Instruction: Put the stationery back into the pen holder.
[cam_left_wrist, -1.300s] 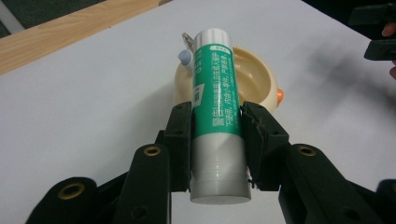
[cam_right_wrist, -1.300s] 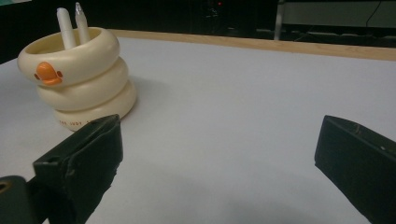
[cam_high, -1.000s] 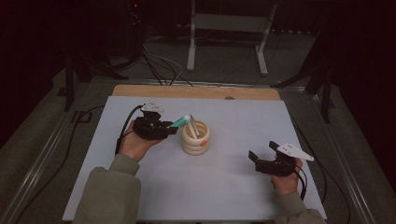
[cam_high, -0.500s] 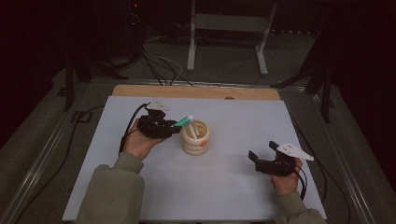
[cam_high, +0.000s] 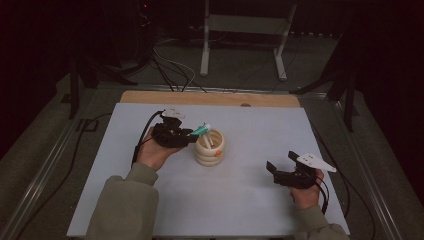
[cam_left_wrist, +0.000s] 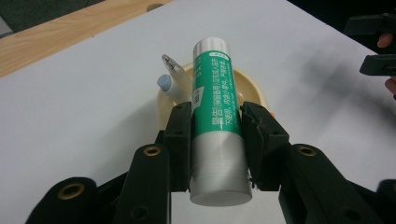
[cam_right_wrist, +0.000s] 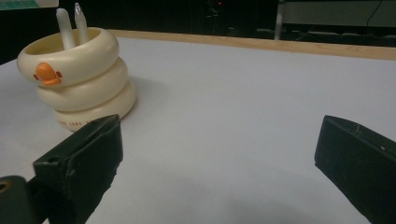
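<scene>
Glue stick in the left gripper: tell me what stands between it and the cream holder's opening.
Two pens already stand in the cream holder, leaning at the side of its mouth beside the glue stick. The rest of the opening looks free. The left gripper clamps the stick above the rim.

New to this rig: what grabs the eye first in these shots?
The green-and-white glue stick, clamped between the left gripper's fingers and poised over the cream ring-stacked holder mid-table. That holder has an orange duck bill on its side and already holds two pens. The right gripper sits apart near the table's right edge, fingers wide open with nothing between them.
</scene>
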